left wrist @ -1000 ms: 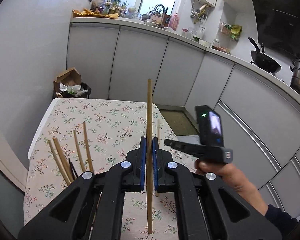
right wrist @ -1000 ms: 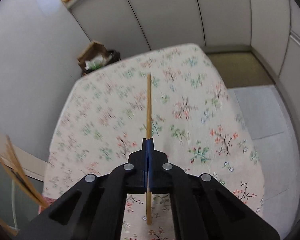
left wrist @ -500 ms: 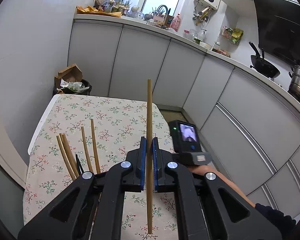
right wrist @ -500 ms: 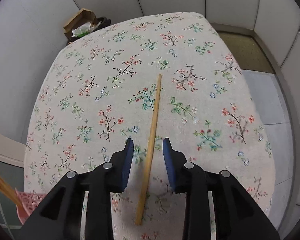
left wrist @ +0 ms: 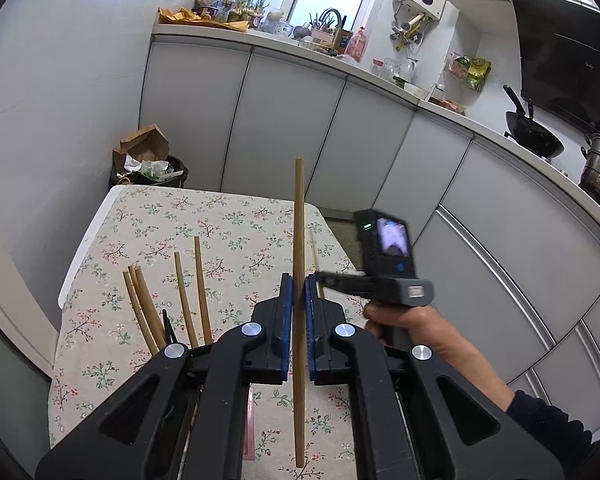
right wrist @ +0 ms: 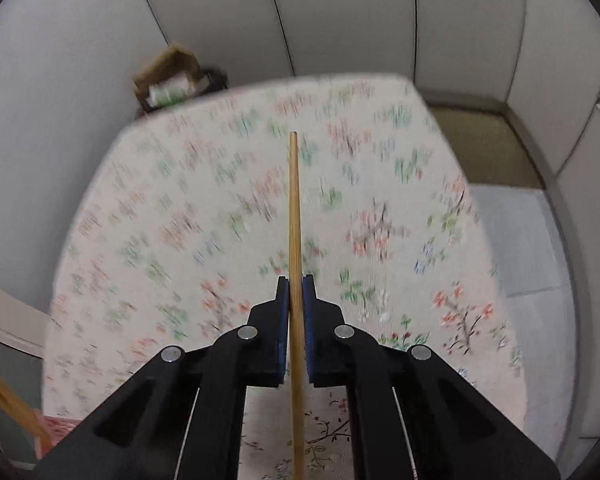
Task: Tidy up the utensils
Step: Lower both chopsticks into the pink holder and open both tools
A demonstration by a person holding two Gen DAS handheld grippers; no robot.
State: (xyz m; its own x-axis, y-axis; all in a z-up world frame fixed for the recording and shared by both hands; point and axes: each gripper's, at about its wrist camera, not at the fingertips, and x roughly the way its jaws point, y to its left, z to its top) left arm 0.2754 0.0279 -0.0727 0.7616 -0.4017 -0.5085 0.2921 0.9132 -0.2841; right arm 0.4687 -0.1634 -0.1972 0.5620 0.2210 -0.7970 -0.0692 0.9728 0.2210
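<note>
My left gripper (left wrist: 296, 280) is shut on a wooden chopstick (left wrist: 299, 220) that points forward above the floral-cloth table (left wrist: 236, 220). Several more chopsticks (left wrist: 164, 300) stand bunched in a holder just left of that gripper; the holder is mostly hidden behind it. My right gripper (right wrist: 296, 282) is shut on another wooden chopstick (right wrist: 295, 208) and holds it above the table (right wrist: 180, 208). The right gripper also shows in the left wrist view (left wrist: 320, 276), to the right, over the table's right edge.
A bin with a cardboard box (left wrist: 148, 160) stands past the table's far left corner. White cabinets (left wrist: 300, 128) run behind and to the right. A pink edge and chopstick ends (right wrist: 8, 400) show at the right wrist view's lower left.
Half a second ago my right gripper was open around a chopstick lying on the table; now it is shut on it and lifted. The left gripper still holds its chopstick.
</note>
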